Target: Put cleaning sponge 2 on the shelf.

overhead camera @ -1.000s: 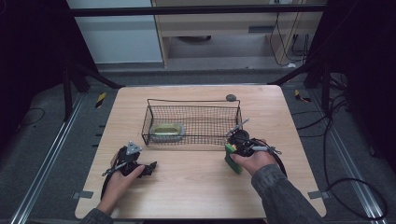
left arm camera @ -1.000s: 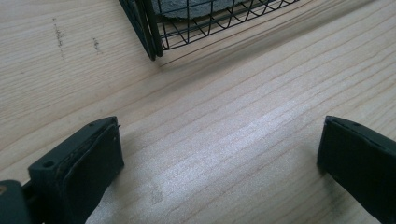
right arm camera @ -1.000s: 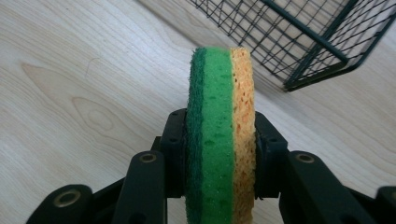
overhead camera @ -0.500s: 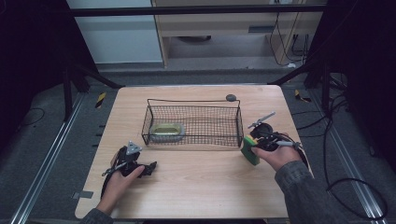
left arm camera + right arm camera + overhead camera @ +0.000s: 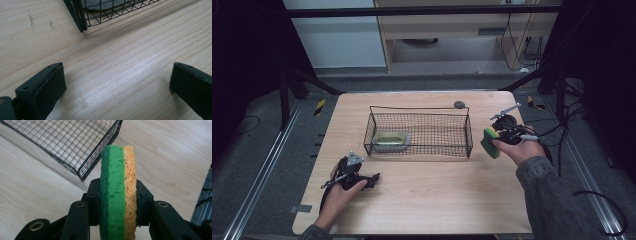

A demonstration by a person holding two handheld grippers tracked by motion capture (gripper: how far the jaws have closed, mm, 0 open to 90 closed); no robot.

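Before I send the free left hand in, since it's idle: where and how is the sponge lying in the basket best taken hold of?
Grip the sponge in the basket across its narrow width, coming straight down from above. It lies flat on the floor of the wire basket near the left end, and the mesh walls block any sideways approach. The left gripper already stands open on the table.

We hold a black two-jaw gripper in each hand. Our left gripper [image 5: 373,179] carries a grey three-cornered plate [image 5: 354,159] on top, and its wide flat black pads [image 5: 53,85] look matte. Our right gripper [image 5: 117,205] has black linkage arms with round metal-ringed pivot holes [image 5: 79,204], and a black cable [image 5: 562,127] trails from it. A grey knit sleeve [image 5: 552,200] covers our right forearm.
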